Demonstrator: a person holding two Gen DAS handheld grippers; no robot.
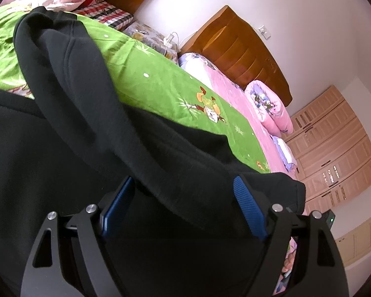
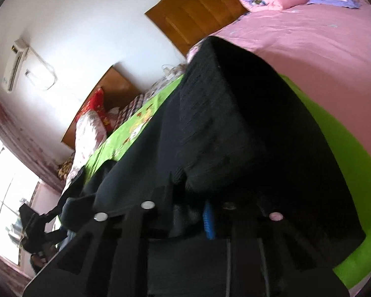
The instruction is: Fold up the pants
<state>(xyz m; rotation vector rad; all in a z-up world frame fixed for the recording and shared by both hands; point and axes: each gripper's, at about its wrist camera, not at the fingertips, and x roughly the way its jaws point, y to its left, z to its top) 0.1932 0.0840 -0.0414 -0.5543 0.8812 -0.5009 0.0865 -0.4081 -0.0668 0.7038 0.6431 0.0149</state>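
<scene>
The black pants (image 1: pixel 69 104) lie on a green cartoon-print blanket (image 1: pixel 155 79) on the bed. In the left wrist view a folded ridge of the fabric runs between the two blue-padded fingers (image 1: pixel 249 208). My left gripper (image 1: pixel 183 188) is open, its jaws wide apart on either side of the cloth. In the right wrist view the pants (image 2: pixel 247 128) rise in a lifted fold right in front of the camera. My right gripper (image 2: pixel 195 205) is shut on the black fabric, with only one blue pad (image 2: pixel 208 222) showing.
A pink bed sheet (image 2: pixel 309 39) with pink folded quilts (image 1: pixel 269 109) lies beyond the blanket. Wooden headboards (image 1: pixel 247 49) stand against the white wall. A light wooden wardrobe (image 1: pixel 334 148) is at the right. A window (image 2: pixel 5 188) and an air conditioner (image 2: pixel 14 64) show on the left.
</scene>
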